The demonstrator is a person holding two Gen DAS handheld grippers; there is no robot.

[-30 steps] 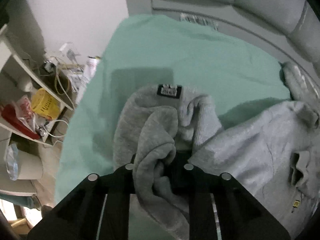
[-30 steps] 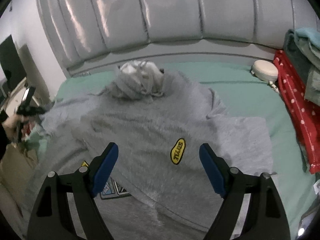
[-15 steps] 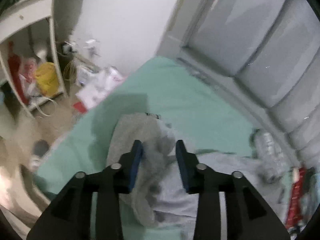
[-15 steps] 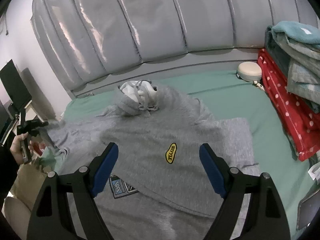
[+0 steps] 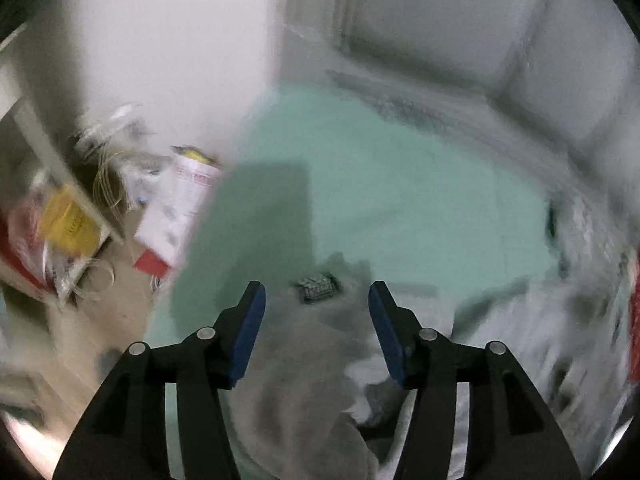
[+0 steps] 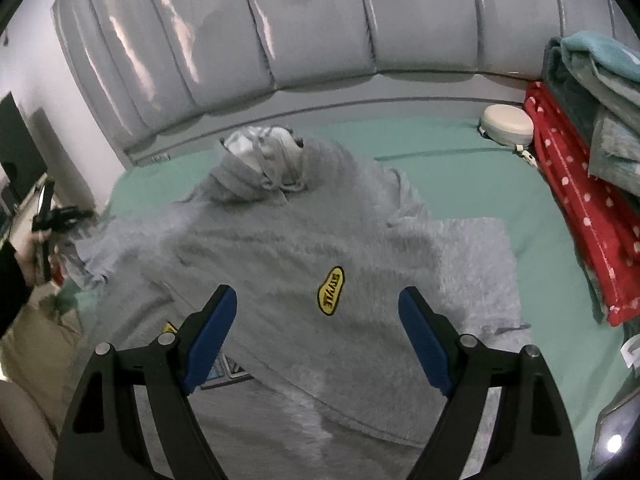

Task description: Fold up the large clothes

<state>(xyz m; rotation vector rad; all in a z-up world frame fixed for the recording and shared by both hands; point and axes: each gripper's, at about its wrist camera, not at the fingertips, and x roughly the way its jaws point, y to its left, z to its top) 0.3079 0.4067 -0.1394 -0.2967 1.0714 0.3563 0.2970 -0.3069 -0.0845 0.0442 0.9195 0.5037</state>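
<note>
Green bed [image 6: 460,184], grey hoodie [image 6: 280,248] beneath right hand-held gripper [image 6: 318,312]

The hoodie [image 6: 304,248] lies spread on the bed [image 6: 460,168] ahead of the right tool [image 6: 316,322], folded bedding [image 6: 580,184] to its right.

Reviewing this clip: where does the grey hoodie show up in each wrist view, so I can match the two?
Left wrist: grey hoodie at bottom centre, blurred, below the open left gripper.
Right wrist: it fills the centre, hood toward the headboard, yellow patch between the open right gripper's fingers.
Shared landmark: green bedsheet.
</note>
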